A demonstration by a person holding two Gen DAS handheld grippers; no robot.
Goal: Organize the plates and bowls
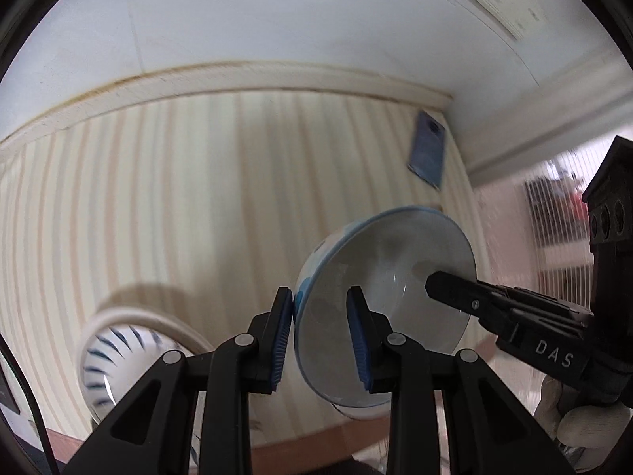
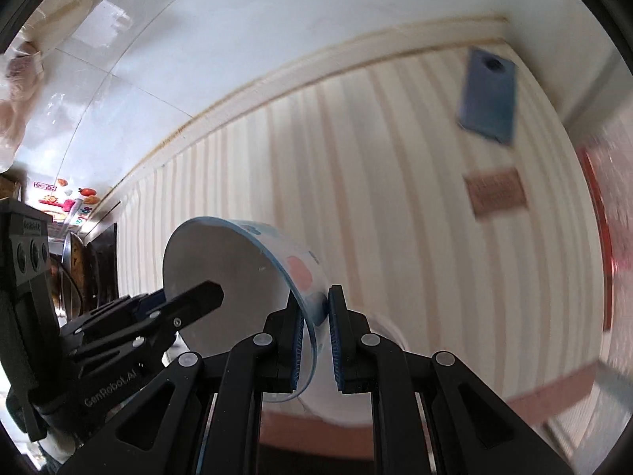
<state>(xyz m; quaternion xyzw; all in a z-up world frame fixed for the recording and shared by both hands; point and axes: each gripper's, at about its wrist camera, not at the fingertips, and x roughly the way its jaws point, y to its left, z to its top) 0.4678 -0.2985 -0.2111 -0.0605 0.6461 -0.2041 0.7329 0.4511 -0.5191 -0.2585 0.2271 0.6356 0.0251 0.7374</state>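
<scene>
Porcelain bowl: a white bowl [image 1: 379, 308] with a thin blue rim line and blue and pink blotches on its outer wall was tipped on edge above the striped cloth, its open mouth turned sideways.
Left gripper: the left gripper [image 1: 322, 336] had its blue-padded fingers [image 1: 283, 340] one on each side of the bowl's rim; the outer pad touched the outside wall, the inner pad [image 1: 358, 340] stood inside the mouth with a little room to the wall, so I could not tell if it was clamped.
Right gripper: the right gripper [image 2: 316, 340] pinched the opposite stretch of rim [image 2: 312, 316] narrowly, one pad inside, one pad against the painted outside, holding the bowl.
Bowl relative to grippers: it hung between the two tools, the grippers gripping from opposite edges; in the left wrist view the right tool's black finger [image 1: 455, 285] reached across the bowl's mouth.
Second bowl: a white bowl with dark blue stripes [image 1: 114, 360] lay low and to the left on the cloth, apart from the held one.
Cloth: cream with pale tan stripes [image 1: 198, 198], covering the table up to a white wall trim.
Blue phone: a phone [image 2: 488, 95] lay face down near the far corner, well apart.
Brown card: a small brownish rectangle [image 2: 496, 192] lay nearer than the phone, blurred.
Hand: a white-gloved hand [image 1: 581, 423] held the right tool's handle.
</scene>
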